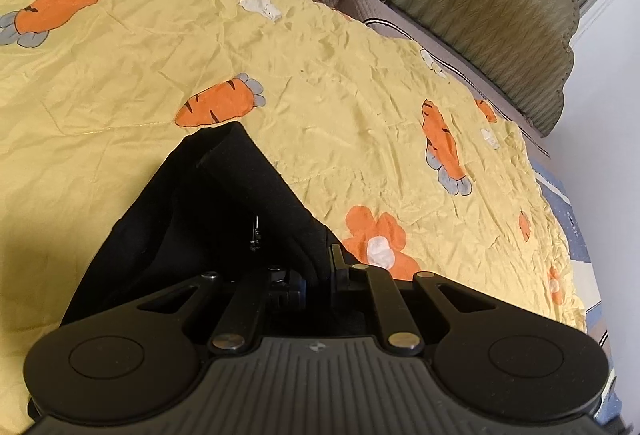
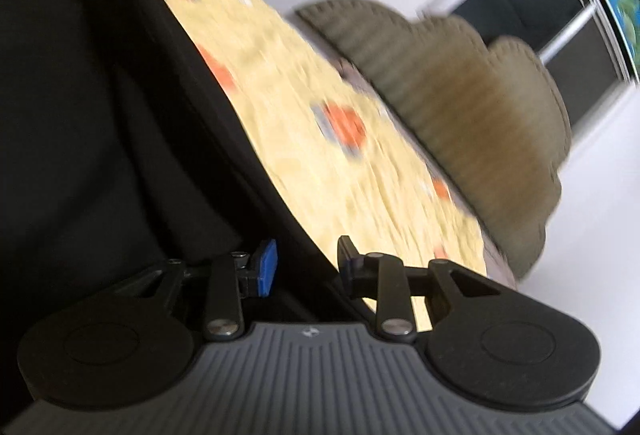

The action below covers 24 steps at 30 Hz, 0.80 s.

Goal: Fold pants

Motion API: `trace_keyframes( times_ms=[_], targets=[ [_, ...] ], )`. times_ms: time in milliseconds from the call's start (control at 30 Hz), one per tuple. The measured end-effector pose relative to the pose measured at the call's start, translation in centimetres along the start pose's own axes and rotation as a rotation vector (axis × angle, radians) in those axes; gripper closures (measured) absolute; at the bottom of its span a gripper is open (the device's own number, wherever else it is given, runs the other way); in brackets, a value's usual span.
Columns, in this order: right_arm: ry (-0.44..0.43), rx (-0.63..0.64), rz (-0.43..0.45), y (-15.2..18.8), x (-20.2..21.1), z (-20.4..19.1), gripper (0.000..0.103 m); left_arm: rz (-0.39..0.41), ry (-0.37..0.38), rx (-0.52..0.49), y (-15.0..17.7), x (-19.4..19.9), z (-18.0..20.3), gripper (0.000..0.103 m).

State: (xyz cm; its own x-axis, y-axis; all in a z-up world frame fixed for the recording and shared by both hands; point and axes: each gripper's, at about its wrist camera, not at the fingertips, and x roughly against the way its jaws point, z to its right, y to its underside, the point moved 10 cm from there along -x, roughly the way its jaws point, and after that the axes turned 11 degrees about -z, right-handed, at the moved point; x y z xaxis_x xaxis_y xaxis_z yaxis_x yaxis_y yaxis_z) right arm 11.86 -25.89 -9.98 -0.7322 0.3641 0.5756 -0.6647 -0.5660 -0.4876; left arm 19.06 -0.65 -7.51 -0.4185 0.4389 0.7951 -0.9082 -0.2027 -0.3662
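On the yellow carrot-print bedspread (image 1: 320,83) lie the black pants (image 1: 216,203). Left gripper (image 1: 318,275): jaws clamped on a fold of the pants. Right gripper (image 2: 306,267): jaws apart over the pants' edge, pads clear. An olive headboard (image 1: 480,3) stands behind.

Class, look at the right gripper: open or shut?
Open: the right gripper shows a clear gap between its blue pads, with the black pants beside them.
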Motion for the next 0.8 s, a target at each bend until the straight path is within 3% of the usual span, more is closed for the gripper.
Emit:
trace_keyframes(
  times_ms=[133,167,200,433,800],
  targets=[
    [0.004,-0.034,-0.022,1.0,-2.1,1.7,0.079,0.003,-0.005,-0.006,0.5,0.5,-0.1,0.094],
    [0.01,-0.036,-0.028,1.0,-2.6,2.2,0.085,0.004,-0.005,-0.006,0.6,0.7,-0.2,0.094],
    [0.022,-0.026,-0.039,1.0,-2.8,2.2,0.101,0.007,-0.007,-0.006,0.6,1.0,-0.3,0.094],
    [0.14,0.067,0.006,1.9,1.6,0.9,0.101,0.029,0.007,-0.028,1.9,3.2,-1.9,0.093],
    [0.155,0.081,0.025,3.7,9.0,-3.3,0.101,0.049,0.055,-0.105,7.4,5.9,-5.3,0.094]
  ],
)
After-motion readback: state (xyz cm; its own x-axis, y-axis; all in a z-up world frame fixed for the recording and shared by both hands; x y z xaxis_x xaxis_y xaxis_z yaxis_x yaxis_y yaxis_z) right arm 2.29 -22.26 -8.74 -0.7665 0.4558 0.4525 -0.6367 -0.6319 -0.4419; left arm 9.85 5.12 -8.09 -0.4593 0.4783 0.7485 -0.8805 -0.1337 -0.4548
